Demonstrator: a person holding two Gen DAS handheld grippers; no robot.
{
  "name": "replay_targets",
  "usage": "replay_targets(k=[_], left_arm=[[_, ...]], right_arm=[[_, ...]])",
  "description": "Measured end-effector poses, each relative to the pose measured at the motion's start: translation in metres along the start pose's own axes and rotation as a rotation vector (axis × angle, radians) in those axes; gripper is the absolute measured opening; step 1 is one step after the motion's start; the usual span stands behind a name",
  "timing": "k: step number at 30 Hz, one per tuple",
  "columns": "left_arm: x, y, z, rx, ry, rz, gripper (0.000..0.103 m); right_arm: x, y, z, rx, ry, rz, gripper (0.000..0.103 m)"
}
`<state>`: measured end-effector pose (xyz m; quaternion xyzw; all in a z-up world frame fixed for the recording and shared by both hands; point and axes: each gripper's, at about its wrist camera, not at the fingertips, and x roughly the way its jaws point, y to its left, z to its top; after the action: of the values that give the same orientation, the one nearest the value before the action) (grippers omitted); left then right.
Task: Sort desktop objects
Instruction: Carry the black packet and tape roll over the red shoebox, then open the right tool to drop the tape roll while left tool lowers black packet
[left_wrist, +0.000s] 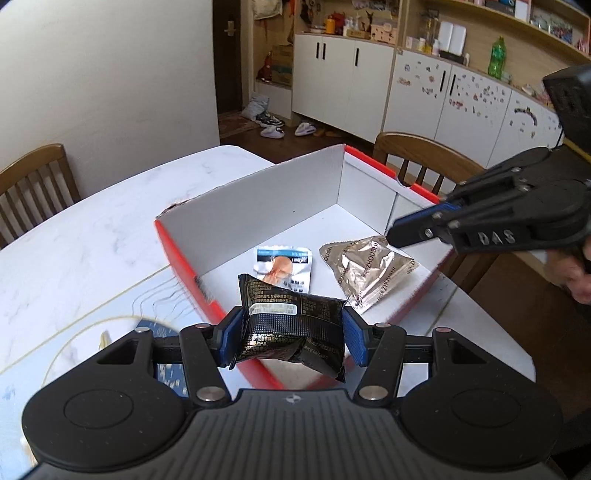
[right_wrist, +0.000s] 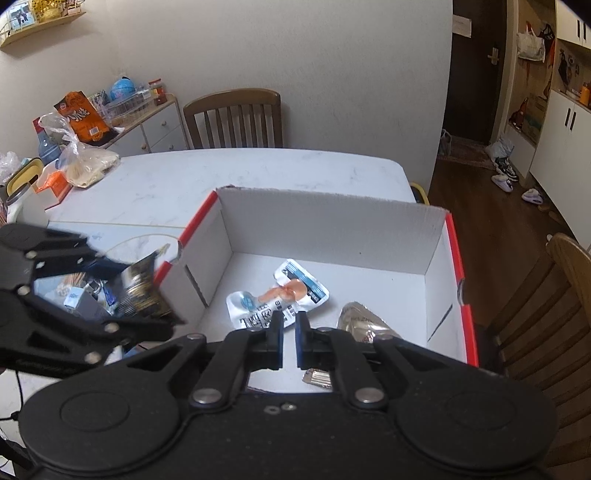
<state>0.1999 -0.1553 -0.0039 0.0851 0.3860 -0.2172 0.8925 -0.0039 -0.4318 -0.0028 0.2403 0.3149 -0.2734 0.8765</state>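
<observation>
Here the left gripper (left_wrist: 291, 334), clamped on a black packet (left_wrist: 291, 325), hangs over the box's (left_wrist: 258, 199) near rim for dropping in. At two o'clock the right gripper (right_wrist: 290, 328) waits, nearly together and empty, above the white pouch (right_wrist: 280, 299) and silver pouch (right_wrist: 364, 325) already inside.
</observation>
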Motion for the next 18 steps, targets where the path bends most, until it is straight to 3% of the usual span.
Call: replay_targets(k=[13, 18], left_arm=[[0.078, -0.015, 0.024, 0.081, 0.137, -0.045, 0.056], [0.092, -0.016, 0.029, 0.063, 0.171, -0.076, 0.056]], right_arm=[[0.014, -0.014, -0.009, 0.022, 0.037, -0.005, 0.007], [0.019, -0.020, -0.013, 0.034, 0.049, -0.010, 0.007]])
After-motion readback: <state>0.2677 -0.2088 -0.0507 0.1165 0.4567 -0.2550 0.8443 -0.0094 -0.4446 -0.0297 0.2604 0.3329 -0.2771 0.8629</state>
